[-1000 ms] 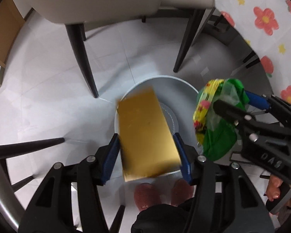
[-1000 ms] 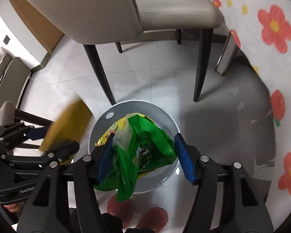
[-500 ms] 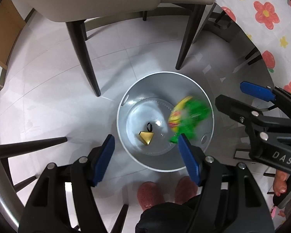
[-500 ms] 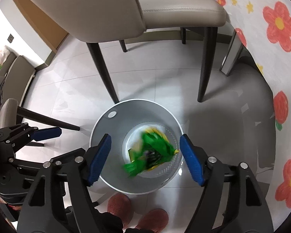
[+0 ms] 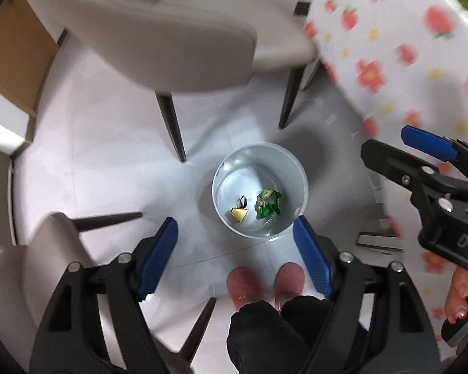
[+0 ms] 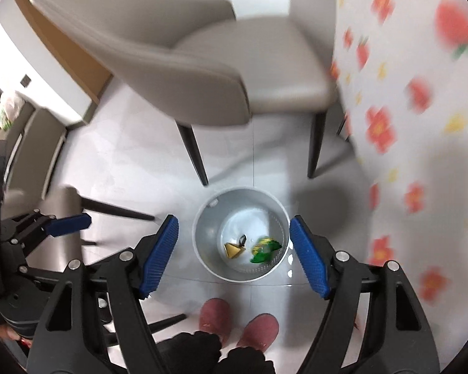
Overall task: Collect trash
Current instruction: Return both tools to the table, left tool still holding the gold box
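Trash is sitting in the bottom of the round grey bin [image 5: 299, 168] on the floor: a crumpled green snack wrapper [image 5: 267, 203] and a folded gold wrapper [image 5: 239, 214] lying side by side, gold one toward the left-hand side, with a small dark bit [image 5: 242, 200] just beside it that is too small to identify. Both pieces are lying apart from the tongs, straight below them. Left gripper [image 5: 235, 255] is hanging over the bin's near rim, jaws apart and having just been opening, nothing between the pads. Right gripper [image 6: 234, 255] is framing the bin between its blue pads [image 6: 159, 254], jaws standing wide with nothing between them either. Neither hand looks nearer; both are pointing steeply down at the bin. Wrappers look too crumpled to give a clear long axis. Judging by this, the drop is done and the next move probably means heading off for more litter. Writing: "DAS" is readable on the right gripper's body in the left view; wrapper print is illegible. Pink slippers [image 6: 215, 318] are standing just beside the bin, grey chair [image 6: 171, 62] and floral tablecloth [image 6: 421, 93] beyond.
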